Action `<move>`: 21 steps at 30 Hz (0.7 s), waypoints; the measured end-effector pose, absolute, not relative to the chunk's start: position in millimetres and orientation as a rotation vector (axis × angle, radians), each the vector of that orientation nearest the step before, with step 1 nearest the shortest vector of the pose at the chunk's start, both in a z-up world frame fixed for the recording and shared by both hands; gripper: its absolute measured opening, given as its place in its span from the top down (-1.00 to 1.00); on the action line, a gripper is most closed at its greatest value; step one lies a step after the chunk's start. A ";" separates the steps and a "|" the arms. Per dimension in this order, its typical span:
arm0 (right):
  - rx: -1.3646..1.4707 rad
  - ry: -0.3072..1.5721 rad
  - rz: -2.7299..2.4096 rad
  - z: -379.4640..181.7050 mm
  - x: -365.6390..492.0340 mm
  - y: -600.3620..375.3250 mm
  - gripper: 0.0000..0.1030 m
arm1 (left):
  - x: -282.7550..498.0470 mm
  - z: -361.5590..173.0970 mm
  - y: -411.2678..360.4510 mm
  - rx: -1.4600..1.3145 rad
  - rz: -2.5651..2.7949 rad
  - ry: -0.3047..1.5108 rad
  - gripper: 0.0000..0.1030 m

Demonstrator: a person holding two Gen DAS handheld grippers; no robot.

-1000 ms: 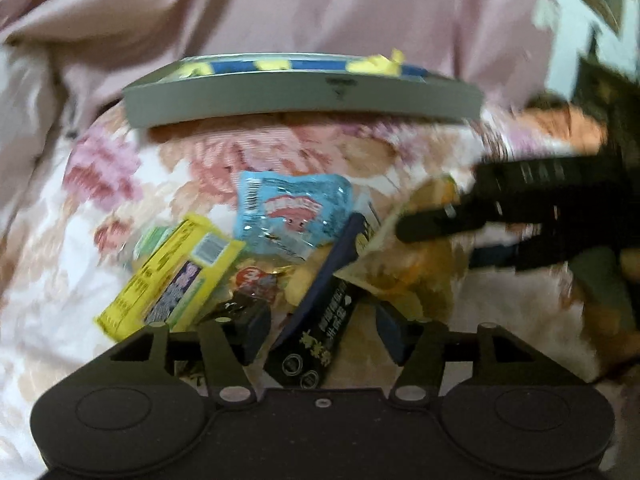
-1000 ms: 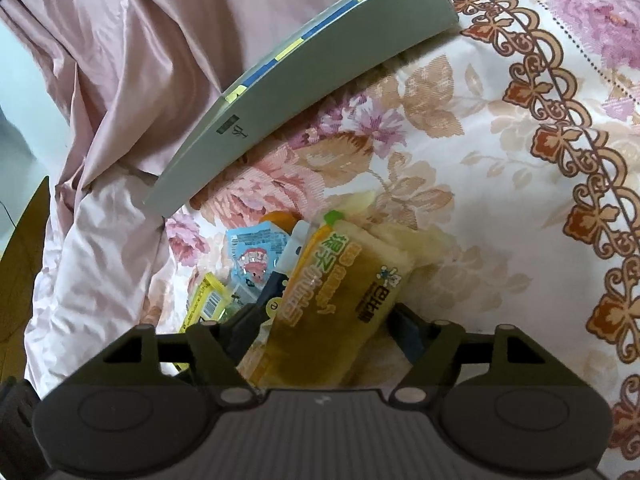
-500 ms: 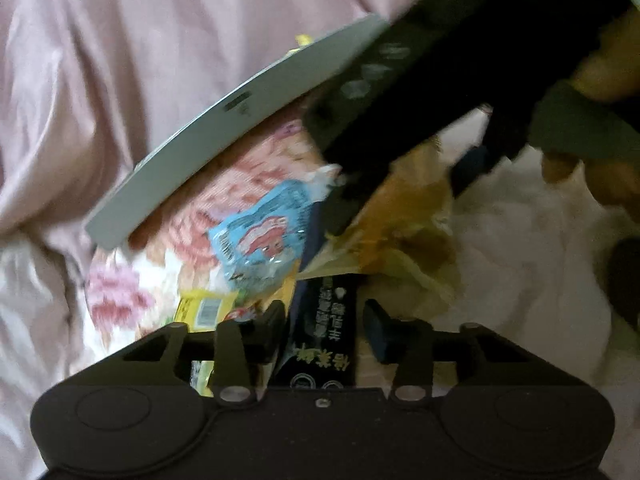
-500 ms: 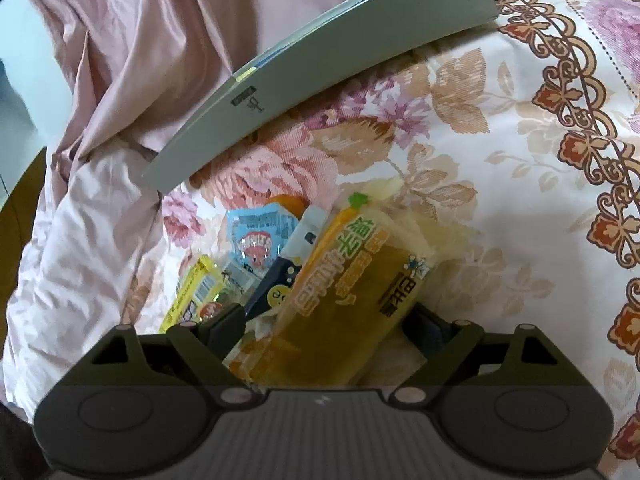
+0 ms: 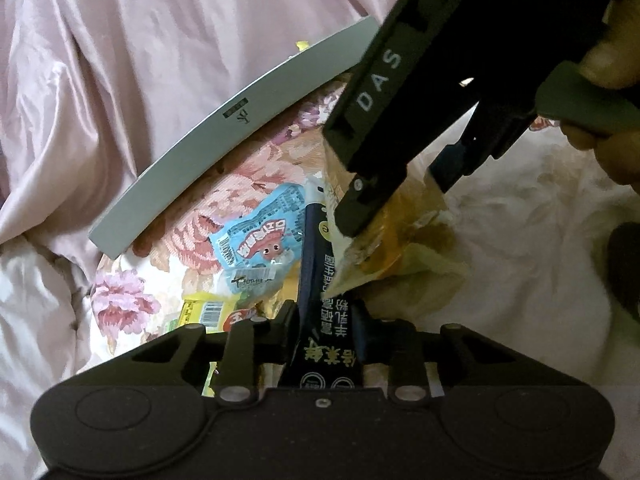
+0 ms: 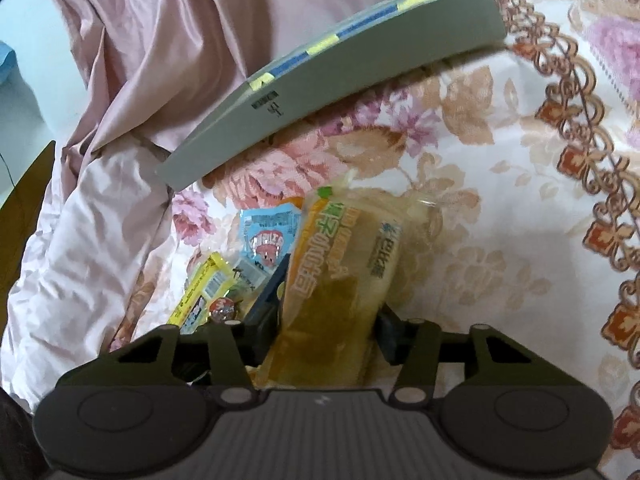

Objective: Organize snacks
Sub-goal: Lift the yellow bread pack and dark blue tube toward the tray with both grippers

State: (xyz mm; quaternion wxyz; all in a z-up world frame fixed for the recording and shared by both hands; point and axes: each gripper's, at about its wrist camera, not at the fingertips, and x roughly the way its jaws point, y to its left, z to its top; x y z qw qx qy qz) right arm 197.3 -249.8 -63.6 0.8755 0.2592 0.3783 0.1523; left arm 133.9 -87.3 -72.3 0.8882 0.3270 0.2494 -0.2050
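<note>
My left claw (image 5: pixel 326 320) clamps the dark packet (image 5: pixel 320 344); right claw (image 6: pixel 328 320) clamps the yellow pouch (image 6: pixel 336 280). Both prob. light, floppy, slick, so grip mid-body.

- Grey tray (image 6: pixel 340 76): its long wall bars the far side of the snack pile.
- Floral bedspread (image 6: pixel 520 240): bare to the right, free passage.
- Right gripper (image 5: pixel 396 196): crosses above the pile, blocking the left gripper's (image 5: pixel 326 320) forward path.

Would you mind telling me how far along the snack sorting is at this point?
Early to midway. Some packets already sit in the grey tray. In hand: the left gripper pinches the dark blue stick packet, and the right gripper grips the yellow jelly pouch. The light blue packet and yellow box remain on the bedspread.
</note>
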 end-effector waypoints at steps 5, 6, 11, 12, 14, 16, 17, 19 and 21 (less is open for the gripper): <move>0.530 0.737 0.269 -54.2 192.2 -258.5 0.05 | 131.7 -69.8 -86.2 0.665 -0.427 0.498 0.44; 0.521 0.724 0.259 -52.2 191.2 -259.9 0.05 | 130.3 -68.9 -86.3 0.663 -0.428 0.492 0.44; 0.506 0.684 0.236 -45.7 188.5 -263.3 0.06 | 126.0 -66.3 -88.1 0.668 -0.425 0.453 0.45; 0.501 0.667 0.234 -42.9 186.7 -264.1 0.06 | 125.3 -65.4 -87.8 0.666 -0.423 0.442 0.45; 0.483 0.627 0.232 -37.1 182.5 -264.5 0.05 | 124.0 -62.6 -87.5 0.657 -0.415 0.416 0.45; 0.449 0.567 0.227 -29.3 176.7 -264.1 0.05 | 123.9 -59.2 -86.8 0.641 -0.401 0.391 0.45; 0.436 0.538 0.227 -25.8 174.6 -263.9 0.05 | 124.5 -57.8 -86.1 0.632 -0.394 0.381 0.45; 0.419 0.486 0.226 -19.9 170.9 -264.4 0.05 | 125.3 -54.9 -84.2 0.608 -0.380 0.360 0.45; 0.415 0.447 0.225 -15.8 168.2 -265.4 0.05 | 126.1 -51.9 -82.2 0.583 -0.366 0.340 0.45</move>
